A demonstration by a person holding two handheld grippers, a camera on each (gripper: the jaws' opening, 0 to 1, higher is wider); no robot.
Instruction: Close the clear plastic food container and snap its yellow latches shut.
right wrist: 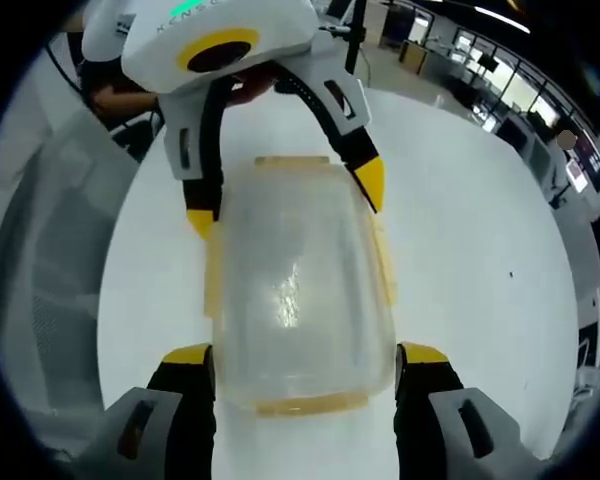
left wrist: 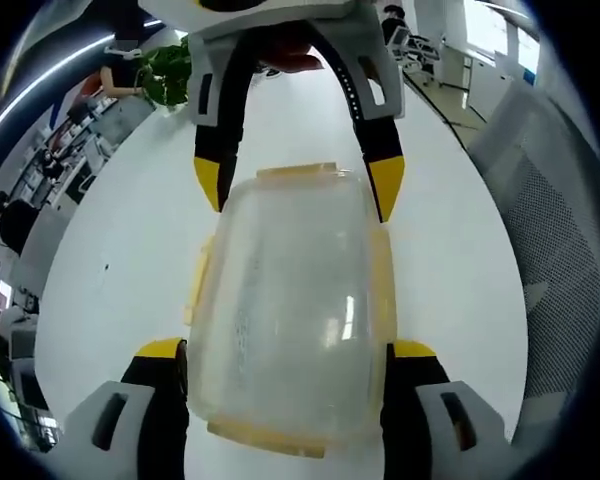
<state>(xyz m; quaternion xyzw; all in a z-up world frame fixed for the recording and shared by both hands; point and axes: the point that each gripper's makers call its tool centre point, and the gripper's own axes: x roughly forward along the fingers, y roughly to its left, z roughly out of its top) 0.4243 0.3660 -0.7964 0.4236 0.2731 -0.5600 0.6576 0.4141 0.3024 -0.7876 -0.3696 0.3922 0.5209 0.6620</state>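
The clear plastic food container (left wrist: 290,300) lies on the white table (left wrist: 110,270) with its lid on. Yellow latches (left wrist: 383,280) run along its edges; the one on the left side (left wrist: 194,285) flares outward. My left gripper (left wrist: 288,350) straddles the near end, its yellow-tipped jaws pressed against both sides. My right gripper (left wrist: 296,185) holds the far end the same way. In the right gripper view the container (right wrist: 300,290) sits between the right gripper (right wrist: 302,353) below and the left gripper (right wrist: 284,200) above. A person's hand shows behind each opposite gripper.
A grey mesh chair (left wrist: 560,230) stands beside the table, seen again in the right gripper view as a chair (right wrist: 50,270). A green plant (left wrist: 170,70) and a seated person (left wrist: 120,65) are past the far table edge. Office desks fill the background.
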